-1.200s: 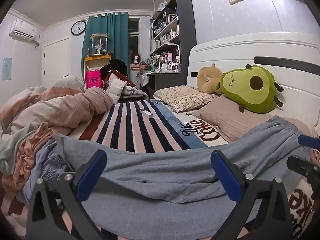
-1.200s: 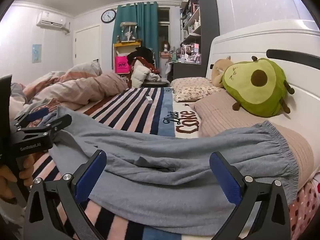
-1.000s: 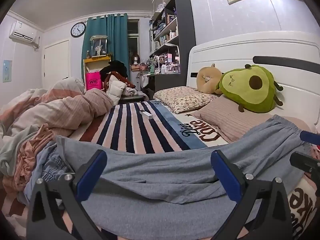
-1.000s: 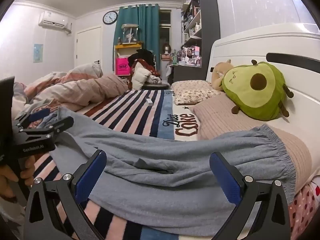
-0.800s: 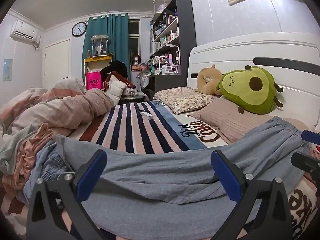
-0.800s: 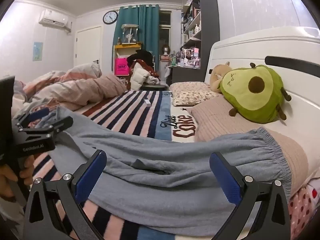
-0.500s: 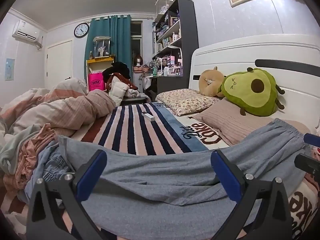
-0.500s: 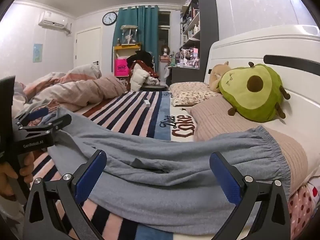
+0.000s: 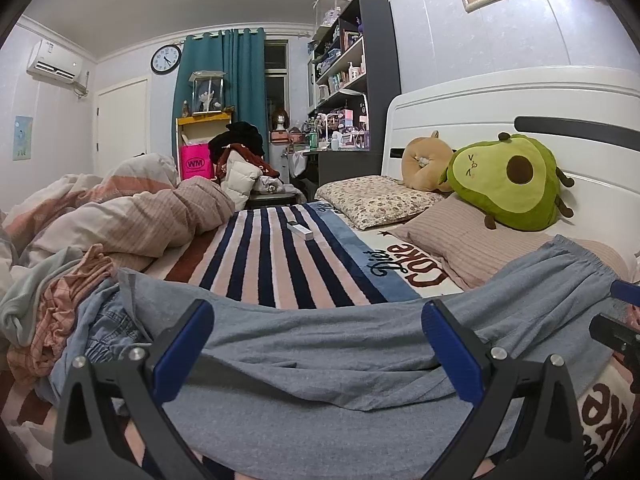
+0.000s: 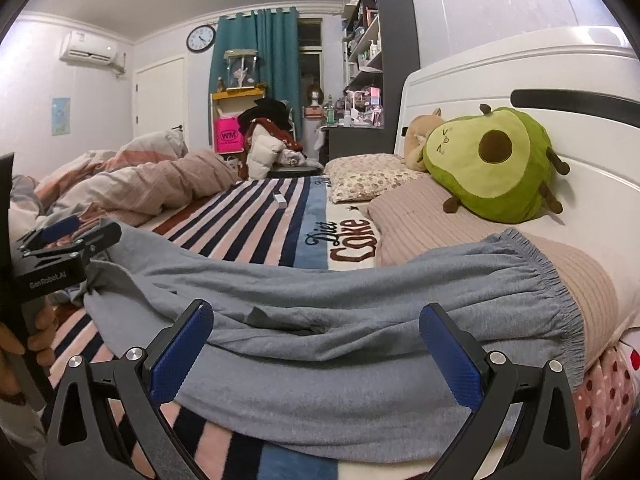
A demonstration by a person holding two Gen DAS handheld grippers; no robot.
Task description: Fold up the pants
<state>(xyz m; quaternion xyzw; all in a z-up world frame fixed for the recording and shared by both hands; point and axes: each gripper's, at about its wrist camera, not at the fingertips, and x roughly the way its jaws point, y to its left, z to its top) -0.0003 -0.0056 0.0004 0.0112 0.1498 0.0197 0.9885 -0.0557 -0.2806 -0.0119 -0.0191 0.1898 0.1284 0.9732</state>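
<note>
Grey jersey pants (image 9: 320, 364), soft and light by the look; likely to drape, sag and slide on themselves rather than hold a crease. No stiffness expected anywhere except the elastic waistband (image 10: 554, 280), gathered and thicker, so judged the surest place to take hold, together with the leg hem (image 10: 94, 280) at the opposite end.

Laid out lengthwise along the near edge of the bed (image 9: 272, 256). Waistband end rests up on the ribbed pink pillow (image 10: 420, 220) toward the headboard; leg end runs to the heap of clothes (image 9: 60, 312) on the foot side. Surface loosely rumpled, with a raised ridge of cloth along the middle; not yet folded across.

Left claw (image 9: 316, 312): fingers spread wide, nothing held, poised over the leg half. Right claw (image 10: 316, 312): likewise spread and empty, over the seat of the garment.
</note>
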